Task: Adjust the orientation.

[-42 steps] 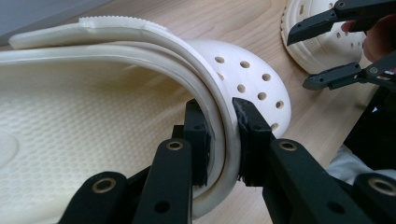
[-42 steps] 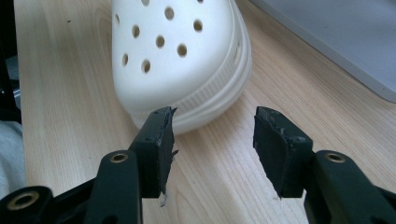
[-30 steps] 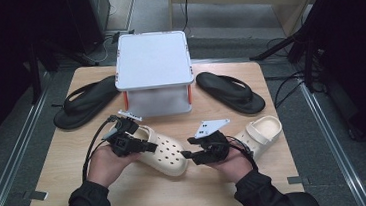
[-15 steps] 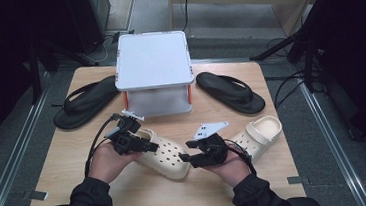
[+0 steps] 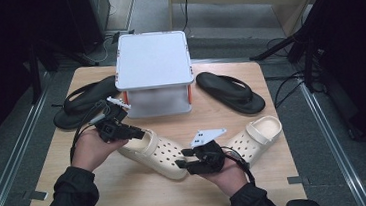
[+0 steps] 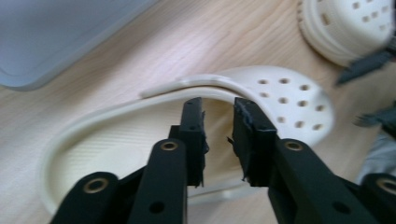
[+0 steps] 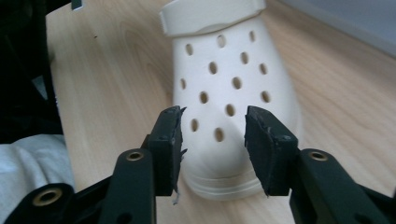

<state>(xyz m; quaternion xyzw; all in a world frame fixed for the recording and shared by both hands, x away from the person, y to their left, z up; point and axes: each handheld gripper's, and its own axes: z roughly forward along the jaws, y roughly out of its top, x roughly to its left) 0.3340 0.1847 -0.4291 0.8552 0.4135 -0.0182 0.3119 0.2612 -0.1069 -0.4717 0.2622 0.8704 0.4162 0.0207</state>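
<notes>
A cream clog (image 5: 158,153) with holes lies slantwise on the wooden table (image 5: 109,200), heel at the far left and toe at the near right. My left gripper (image 5: 141,133) is at its heel. In the left gripper view this gripper (image 6: 218,102) hovers open by a narrow gap over the heel opening, just short of the strap (image 6: 187,88). My right gripper (image 5: 180,164) is at the toe. In the right gripper view it (image 7: 213,114) stands open, its jaws either side of the clog's toe (image 7: 224,140), not pressing it.
A second cream clog (image 5: 256,134) lies to the right. A white box (image 5: 152,65) on orange legs stands at the back middle. Black flip-flops lie on either side of it, one left (image 5: 83,101) and one right (image 5: 230,91).
My right gripper has moved left and toward the person, down to the clog's toe. My left gripper has shifted slightly along the heel. The clog has barely moved.
</notes>
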